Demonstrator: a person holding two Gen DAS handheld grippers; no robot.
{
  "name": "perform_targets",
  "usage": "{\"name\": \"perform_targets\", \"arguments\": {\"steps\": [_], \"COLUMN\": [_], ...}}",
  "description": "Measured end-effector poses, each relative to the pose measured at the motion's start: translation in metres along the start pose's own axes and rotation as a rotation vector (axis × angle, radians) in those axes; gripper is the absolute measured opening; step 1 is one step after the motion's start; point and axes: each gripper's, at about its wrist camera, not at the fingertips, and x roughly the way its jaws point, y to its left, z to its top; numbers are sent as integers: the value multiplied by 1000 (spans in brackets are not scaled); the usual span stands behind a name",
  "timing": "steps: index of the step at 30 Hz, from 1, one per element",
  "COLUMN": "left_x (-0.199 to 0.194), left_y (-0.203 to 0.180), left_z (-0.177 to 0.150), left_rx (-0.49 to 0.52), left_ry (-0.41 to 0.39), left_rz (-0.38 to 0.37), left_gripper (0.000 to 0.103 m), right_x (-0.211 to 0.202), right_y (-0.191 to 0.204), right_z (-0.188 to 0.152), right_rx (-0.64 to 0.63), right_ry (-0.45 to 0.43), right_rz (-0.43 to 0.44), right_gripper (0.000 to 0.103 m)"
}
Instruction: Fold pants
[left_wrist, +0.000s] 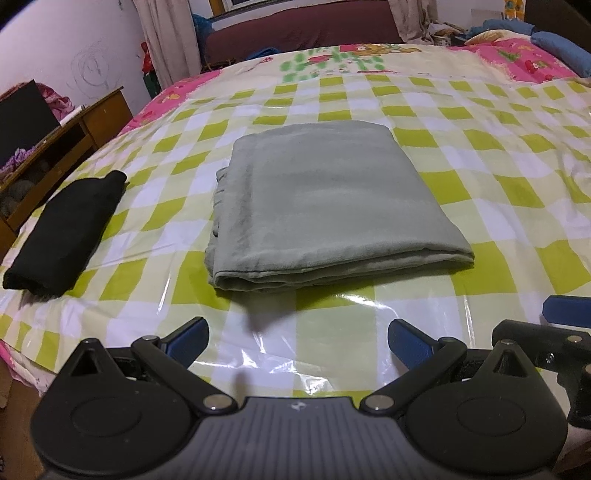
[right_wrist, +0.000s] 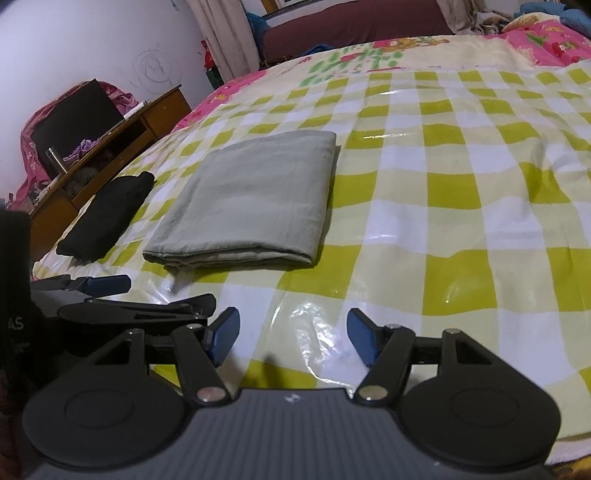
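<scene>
Grey-green pants (left_wrist: 325, 206) lie folded into a flat rectangle on the checked bed cover (left_wrist: 480, 184); they also show in the right wrist view (right_wrist: 255, 206), left of centre. My left gripper (left_wrist: 297, 341) is open and empty, just short of the pants' near folded edge. My right gripper (right_wrist: 293, 341) is open and empty, to the right of the left one and further from the pants. Part of the right gripper (left_wrist: 565, 306) shows at the right edge of the left wrist view.
A folded black garment (left_wrist: 70, 229) lies left of the pants near the bed's left edge; the right wrist view shows it too (right_wrist: 110, 218). A wooden desk (left_wrist: 55, 147) stands beside the bed. Pillows and blue cloth (left_wrist: 561, 48) lie at the far right.
</scene>
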Motion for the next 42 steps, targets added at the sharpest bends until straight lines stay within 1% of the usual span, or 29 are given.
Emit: {"name": "perform_targets", "arguments": {"steps": [7, 11, 13, 16, 20, 28, 34, 37, 42], "left_x": [-1, 0, 1, -1, -8, -13, -16, -19, -28], "left_y": [-2, 0, -4, -13, -14, -17, -22, -20, -23], "left_z": [0, -3, -5, -9, -7, -3, -3, -1, 1], "left_rx": [1, -8, 20, 60, 37, 41, 53, 40, 54], "left_ry": [5, 26, 47, 53, 38, 30, 19, 12, -38], "left_rz": [-2, -24, -40, -53, -69, -52, -67, -83, -92], "left_gripper": [103, 103, 103, 103, 103, 103, 103, 103, 103], "right_x": [1, 0, -4, -12, -19, -30, -37, -43, -46], "right_y": [-1, 2, 3, 2, 2, -1, -3, 0, 1], "right_z": [-1, -4, -7, -9, -7, -7, -6, -4, -1], "right_rx": [-4, -17, -15, -6, -13, -12, -12, -30, -29], "right_ry": [3, 19, 13, -9, -35, -72, -82, -93, -104], "right_rz": [4, -13, -25, -28, -27, -9, -27, -35, -46], "right_gripper": [66, 66, 66, 66, 66, 66, 66, 66, 66]}}
